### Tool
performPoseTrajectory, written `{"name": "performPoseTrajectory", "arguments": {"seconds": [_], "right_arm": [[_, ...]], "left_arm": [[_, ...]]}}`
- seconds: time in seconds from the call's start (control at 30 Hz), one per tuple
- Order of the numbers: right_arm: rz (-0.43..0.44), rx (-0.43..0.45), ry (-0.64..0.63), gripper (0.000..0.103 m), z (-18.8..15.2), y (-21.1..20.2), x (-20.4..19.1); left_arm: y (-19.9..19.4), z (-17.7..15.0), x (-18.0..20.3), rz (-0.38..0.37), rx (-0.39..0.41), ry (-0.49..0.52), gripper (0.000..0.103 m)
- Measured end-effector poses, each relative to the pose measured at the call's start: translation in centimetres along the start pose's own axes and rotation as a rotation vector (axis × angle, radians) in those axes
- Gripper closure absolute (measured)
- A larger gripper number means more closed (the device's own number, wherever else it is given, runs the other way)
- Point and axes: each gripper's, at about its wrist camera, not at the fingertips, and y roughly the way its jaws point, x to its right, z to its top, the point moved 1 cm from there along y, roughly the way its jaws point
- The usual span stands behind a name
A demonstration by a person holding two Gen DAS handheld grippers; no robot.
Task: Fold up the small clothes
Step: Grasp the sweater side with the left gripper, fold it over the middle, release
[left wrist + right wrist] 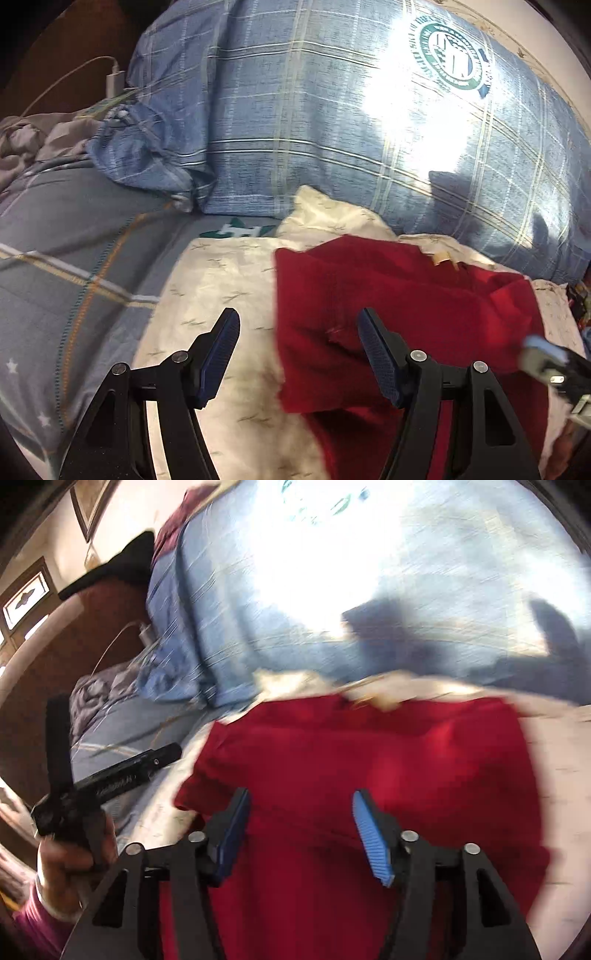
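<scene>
Tongs are both gaping: your left gripper (298, 356) is hovering at the garment's (399, 317) left edge, your right gripper (301, 834) over its middle. Red garment is lying on the cream cloth (221, 288) before the pillow (332, 122).

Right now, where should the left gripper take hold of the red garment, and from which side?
Probably its left edge, approached from the cream cloth side. The red garment lies flat there with that border exposed, directly between the open left gripper fingers.
</scene>
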Motion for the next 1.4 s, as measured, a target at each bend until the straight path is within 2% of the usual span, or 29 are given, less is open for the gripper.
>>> {"name": "performPoseTrajectory", "arguments": {"seconds": [0.13,0.17,0.2,0.23,0.33,0.4,0.5,0.6,0.73,0.8,0.9,0.97,1.03,1.1,1.13,1.17,1.23,1.27,1.33,1.37,1.4], "right_arm": [[-0.15,0.051,0.017,0.043,-0.6,-4.2,4.5],[-0.192,0.051,0.022,0.043,-0.8,-4.6,5.4],[-0.224,0.052,0.026,0.043,-1.0,-4.8,6.1],[-0.257,0.054,0.033,0.043,-1.3,-5.1,7.2],[-0.322,0.009,0.018,0.043,-2.0,-4.7,9.3],[-0.357,-0.027,-0.006,0.043,-2.3,-3.6,9.7],[-0.342,-0.034,-0.025,0.043,-2.7,-3.2,10.1],[-0.331,-0.074,-0.049,0.042,-3.0,-2.1,10.1],[-0.238,-0.051,0.052,0.035,-3.3,-2.6,10.7],[-0.229,-0.053,0.109,0.034,-3.1,-2.3,11.2],[-0.225,-0.02,0.174,0.032,-2.3,-1.7,12.1],[-0.229,-0.005,0.222,0.019,-1.3,-0.8,13.0],[-0.22,-0.033,0.26,0.017,-0.4,1.4,14.1],[-0.211,-0.061,0.286,0.025,0.1,3.6,15.0],[-0.212,-0.041,0.272,0.066,0.3,3.6,14.7],[-0.173,-0.056,0.267,0.078,0.4,3.7,14.3],[-0.21,-0.003,0.221,0.082,0.7,1.8,13.0],[-0.238,0.029,0.191,0.093,0.8,0.8,12.5],[-0.342,0.08,0.167,0.093,0.8,-0.9,12.3],[-0.382,0.077,0.169,0.09,0.8,-0.9,12.8],[-0.386,0.041,0.187,0.085,0.7,-0.2,13.6]], "left_arm": [[3.4,0.2,2.4,0.033,-0.053,0.07,0.037],[4.5,0.2,2.9,0.04,-0.068,0.088,0.043],[5.1,0.3,3.5,0.043,-0.077,0.095,0.066],[5.9,0.4,4.0,0.044,-0.09,0.098,0.079],[6.7,1.0,5.2,0.027,-0.099,0.131,0.093],[5.8,1.8,5.1,-0.003,-0.088,0.127,0.095],[2.5,3.1,3.4,-0.063,-0.027,0.088,0.095],[1.3,2.8,0.7,-0.036,-0.011,0.051,0.095],[3.2,1.1,-1.5,-0.023,-0.074,0.01,0.095],[4.7,0.3,-1.4,-0.031,-0.116,0.009,0.094],[5.5,0.5,-1.4,-0.034,-0.115,-0.014,0.094],[5.6,0.8,-1.8,-0.041,-0.117,-0.04,0.094],[6.0,1.0,-1.8,-0.03,-0.122,-0.037,0.093],[5.9,0.8,-1.3,-0.016,-0.125,-0.029,0.093],[6.0,0.7,-1.1,-0.014,-0.127,-0.023,0.093],[5.9,0.6,-0.9,-0.031,-0.133,-0.02,0.091],[5.2,0.6,-0.5,-0.045,-0.126,-0.013,0.09],[5.0,0.6,-0.3,-0.049,-0.12,-0.005,0.087],[5.3,0.5,0.1,-0.056,-0.114,0.004,0.076],[5.8,0.3,0.2,-0.049,-0.122,0.003,0.07],[6.2,0.2,0.2,-0.038,-0.133,0.006,0.07]]}}
